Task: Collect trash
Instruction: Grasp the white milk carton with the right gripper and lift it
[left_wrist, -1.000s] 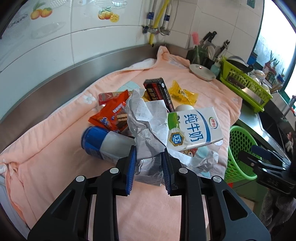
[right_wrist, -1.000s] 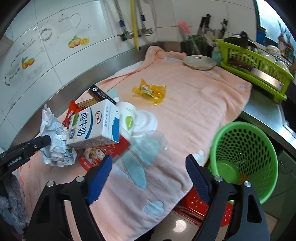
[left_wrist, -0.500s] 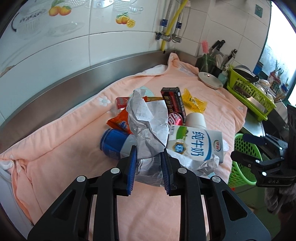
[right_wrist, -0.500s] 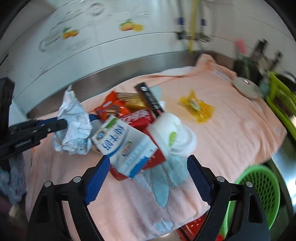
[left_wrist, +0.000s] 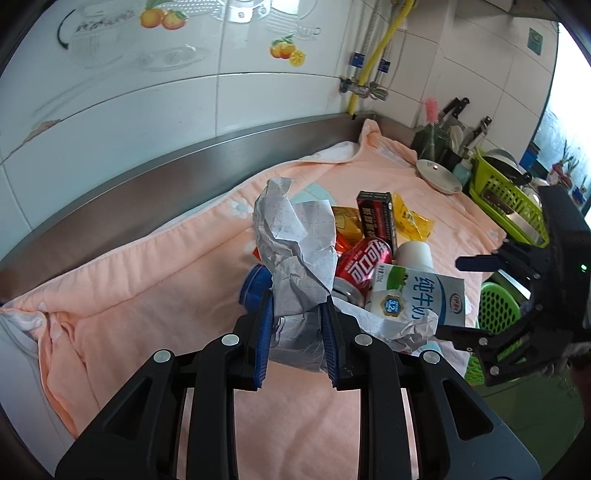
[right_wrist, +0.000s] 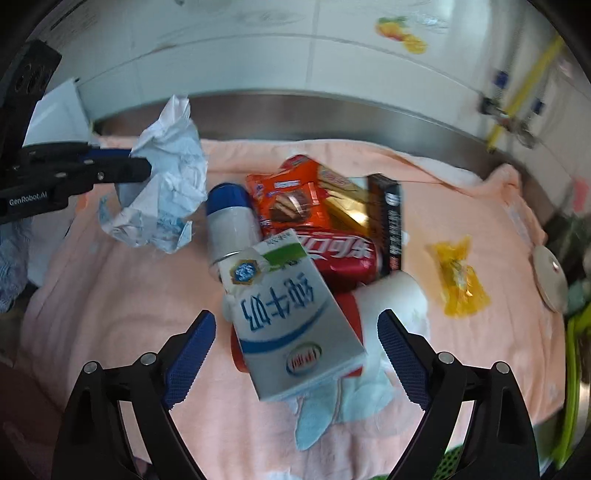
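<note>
The left gripper (left_wrist: 297, 334) is clamped on a crumpled sheet of paper (left_wrist: 295, 251), its blue pads pressing the lower folds. In the left wrist view the paper rises tall and hides most of the pile behind it: only the blue cap of a white bottle (left_wrist: 255, 284) peeps out at its left, and part of an orange snack wrapper (right_wrist: 291, 199) is covered. Seen from the right wrist, the paper hangs clear of the peach towel (right_wrist: 110, 314) near its back left corner, just off the pile.

In the middle of the towel lies the heap of trash: a red cola can (right_wrist: 336, 254), a dark slim box (right_wrist: 391, 221), a white paper cup (right_wrist: 399, 299) and a milk carton (right_wrist: 291, 314) lying on top, its print blurred. The right gripper (right_wrist: 295, 354) has just been widening; its jaws stand apart on either side of the carton, pads not touching it. Farther right a yellow wrapper (right_wrist: 461, 284) lies alone. The green basket (left_wrist: 495, 306) beyond the towel's right edge is largely hidden by the right gripper.
</note>
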